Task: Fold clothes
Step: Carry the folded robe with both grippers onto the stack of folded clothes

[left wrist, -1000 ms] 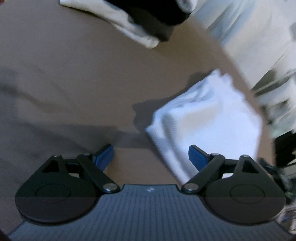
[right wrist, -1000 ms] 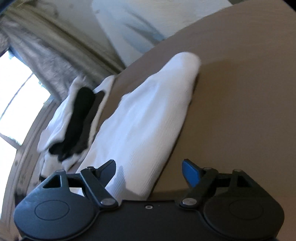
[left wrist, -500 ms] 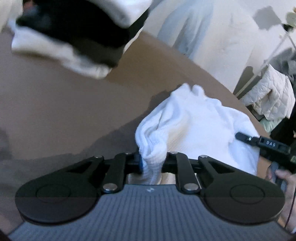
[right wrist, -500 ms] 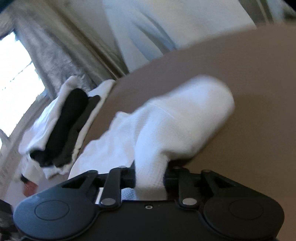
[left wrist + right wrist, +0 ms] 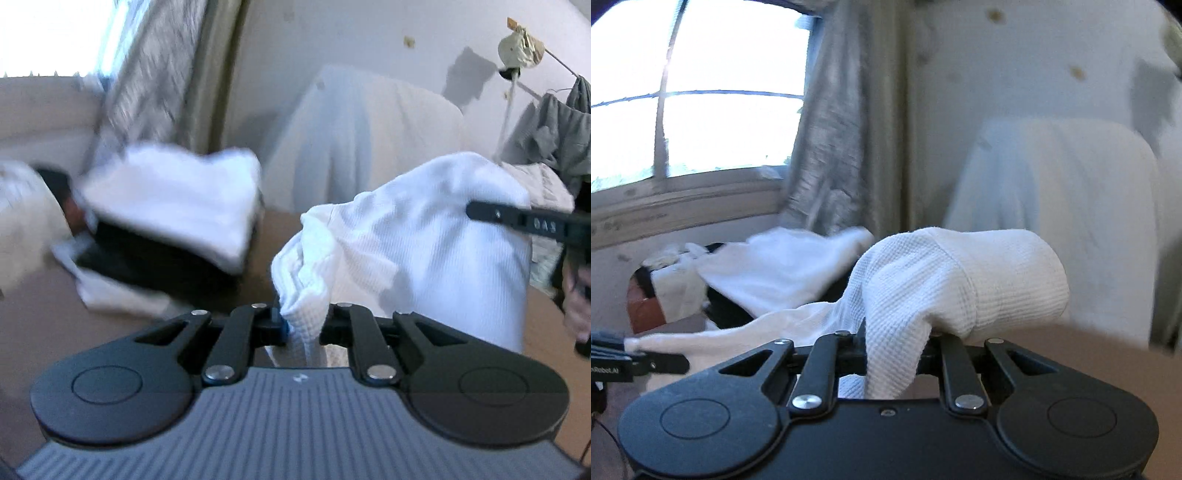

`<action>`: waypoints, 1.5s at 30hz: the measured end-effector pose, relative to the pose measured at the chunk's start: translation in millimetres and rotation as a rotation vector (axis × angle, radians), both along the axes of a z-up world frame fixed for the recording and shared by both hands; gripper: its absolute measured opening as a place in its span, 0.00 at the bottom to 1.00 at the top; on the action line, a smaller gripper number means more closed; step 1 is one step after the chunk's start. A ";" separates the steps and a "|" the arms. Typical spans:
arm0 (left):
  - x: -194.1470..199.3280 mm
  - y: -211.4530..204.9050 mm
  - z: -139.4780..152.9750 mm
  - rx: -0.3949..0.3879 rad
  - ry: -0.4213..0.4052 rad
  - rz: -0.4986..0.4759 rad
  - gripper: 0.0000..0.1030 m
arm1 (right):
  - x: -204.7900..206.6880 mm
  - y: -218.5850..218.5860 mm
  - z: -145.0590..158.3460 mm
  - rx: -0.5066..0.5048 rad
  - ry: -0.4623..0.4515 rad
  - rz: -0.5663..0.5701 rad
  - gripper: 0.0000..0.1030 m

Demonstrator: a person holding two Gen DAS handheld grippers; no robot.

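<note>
Now garment (image 5: 413, 243) hangs between both grippers, long axis spanning left gripper (image 5: 301, 326) to right gripper (image 5: 892, 345); both fingers clenched on its cloth, lifted above counter (image 5: 44, 314), pile (image 5: 177, 210) beyond left.

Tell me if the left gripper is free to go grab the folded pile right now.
Probably not. The left gripper is shut on the white garment, which the right gripper also holds. The pile lies close ahead on the table, nothing between, but the garment must go first.

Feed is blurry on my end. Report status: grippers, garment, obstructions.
Left gripper shut on white garment. Right gripper shut on same garment, lifted off brown table. Stack of folded clothes behind, apart; nothing in the way.
</note>
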State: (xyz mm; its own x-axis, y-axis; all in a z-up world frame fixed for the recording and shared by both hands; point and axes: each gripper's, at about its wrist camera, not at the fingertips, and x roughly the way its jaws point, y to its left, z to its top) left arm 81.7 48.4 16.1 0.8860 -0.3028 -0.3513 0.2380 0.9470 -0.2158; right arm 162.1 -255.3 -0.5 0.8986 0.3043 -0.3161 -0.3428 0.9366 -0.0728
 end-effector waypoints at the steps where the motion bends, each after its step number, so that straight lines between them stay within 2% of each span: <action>1: 5.1 5.8 10.9 0.011 -0.015 0.016 0.12 | 6.3 10.8 12.1 -0.023 -0.019 0.026 0.18; 4: 33.4 26.4 45.8 0.062 -0.074 0.068 0.12 | 41.8 48.8 54.9 -0.057 -0.081 0.111 0.18; 6: 51.1 42.3 80.2 0.095 -0.136 0.123 0.12 | 72.4 81.9 83.6 -0.056 -0.137 0.176 0.17; 8: 77.4 62.9 106.1 0.088 -0.161 0.192 0.14 | 108.7 116.0 107.3 -0.021 -0.209 0.215 0.18; 9: 99.9 76.6 114.1 0.076 -0.140 0.213 0.18 | 130.4 132.8 114.3 -0.002 -0.223 0.220 0.21; 10: 124.4 89.6 116.0 0.069 -0.103 0.209 0.39 | 154.0 148.4 115.6 0.014 -0.212 0.210 0.24; 11: 152.2 102.0 111.2 0.077 -0.056 0.212 0.51 | 177.6 164.1 116.9 0.030 -0.200 0.200 0.40; 12: 180.1 114.5 105.8 0.084 -0.008 0.216 0.52 | 201.3 179.7 118.1 0.046 -0.189 0.190 0.63; 14: 239.9 143.9 70.7 0.116 0.123 0.255 0.52 | 248.3 200.8 92.5 0.104 -0.088 0.097 0.88; 16: 279.9 169.5 31.5 0.147 0.259 0.338 0.47 | 288.7 214.4 53.8 0.188 0.048 -0.001 0.88; 17: 292.3 180.1 15.1 0.141 0.318 0.364 0.43 | 298.5 215.0 29.7 0.258 0.126 -0.014 0.88; 19: 297.6 197.9 -6.8 0.036 0.345 0.360 0.43 | 310.9 215.2 -16.0 0.397 0.266 -0.019 0.86; 20: 294.6 201.2 -10.1 -0.001 0.332 0.361 0.43 | 305.4 214.1 -34.5 0.463 0.309 0.016 0.86; 22: 288.7 207.7 -16.8 -0.072 0.308 0.364 0.43 | 289.1 216.8 -58.3 0.532 0.343 0.083 0.86; 24: 286.6 206.3 -21.8 -0.080 0.309 0.361 0.44 | 270.2 220.3 -73.5 0.571 0.350 0.141 0.86; 26: 284.8 204.2 -25.5 -0.079 0.301 0.368 0.46 | 251.2 222.3 -74.4 0.579 0.331 0.172 0.86; 29: 281.7 202.8 -29.6 -0.053 0.302 0.369 0.47 | 232.9 225.0 -64.3 0.535 0.290 0.194 0.86; 31: 279.6 201.9 -32.4 -0.036 0.303 0.370 0.47 | 237.0 237.9 -66.0 0.469 0.334 0.191 0.86; 32: 278.6 201.5 -33.7 -0.027 0.303 0.370 0.47 | 239.0 244.4 -66.8 0.436 0.356 0.189 0.83; 33: 277.6 201.0 -35.1 -0.019 0.303 0.371 0.48 | 241.1 250.8 -67.6 0.403 0.378 0.188 0.62; 34: 276.6 200.6 -36.5 -0.010 0.304 0.371 0.49 | 243.1 257.2 -68.5 0.370 0.400 0.186 0.45; 35: 275.5 200.1 -37.8 -0.001 0.304 0.371 0.50 | 245.2 263.7 -69.3 0.337 0.422 0.184 0.36; 36: 274.5 199.7 -39.1 0.007 0.304 0.371 0.50 | 239.1 266.7 -64.1 0.316 0.406 0.184 0.28; 38: 271.7 198.7 -38.5 0.006 0.319 0.361 0.51 | 206.8 266.1 -41.9 0.298 0.293 0.189 0.26; 40: 273.6 191.3 -39.6 0.067 0.334 0.378 0.51 | 176.6 267.8 -31.7 0.266 0.209 0.188 0.25; 41: 274.5 187.6 -40.1 0.098 0.342 0.387 0.57 | 182.5 267.8 -41.5 0.256 0.238 0.171 0.25; 42: 275.5 183.8 -40.8 0.131 0.349 0.396 0.61 | 197.1 269.8 -56.8 0.252 0.307 0.144 0.25; 43: 276.2 177.6 -42.4 0.203 0.355 0.407 0.71 | 211.8 271.8 -72.0 0.248 0.377 0.116 0.25; 45: 266.6 167.0 -40.0 0.312 0.315 0.447 0.75 | 217.9 272.0 -73.1 0.338 0.430 0.079 0.32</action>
